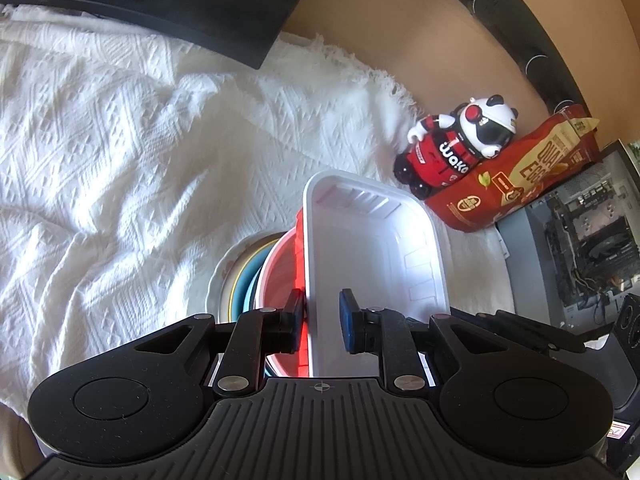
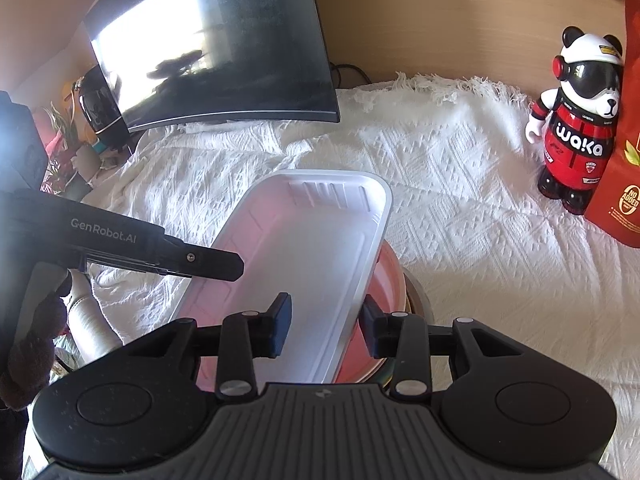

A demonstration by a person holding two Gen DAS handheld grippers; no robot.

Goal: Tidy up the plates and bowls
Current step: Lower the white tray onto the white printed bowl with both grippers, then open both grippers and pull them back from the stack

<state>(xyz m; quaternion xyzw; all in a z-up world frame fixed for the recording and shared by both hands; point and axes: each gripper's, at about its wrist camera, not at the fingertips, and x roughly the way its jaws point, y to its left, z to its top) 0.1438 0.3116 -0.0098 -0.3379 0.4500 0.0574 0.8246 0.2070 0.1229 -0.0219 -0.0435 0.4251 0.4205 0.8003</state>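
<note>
A white foam tray (image 1: 372,248) (image 2: 312,248) hangs tilted over a stack of dishes. The stack has a red bowl (image 1: 280,280) (image 2: 388,276) on top and blue, yellow and white plates (image 1: 228,280) under it. My left gripper (image 1: 322,320) is shut on the tray's left long rim, one pad outside the wall and one inside. My right gripper (image 2: 326,320) is shut on the opposite long rim in the same way. In the right wrist view the left gripper (image 2: 236,268) reaches in from the left to the tray's edge.
A white woven cloth (image 1: 120,140) covers the table. A panda figure (image 2: 580,128) and a red bag (image 2: 624,184) stand at the right. A dark monitor (image 2: 216,48) stands at the back left. A computer case (image 1: 580,232) sits beyond the cloth's right edge.
</note>
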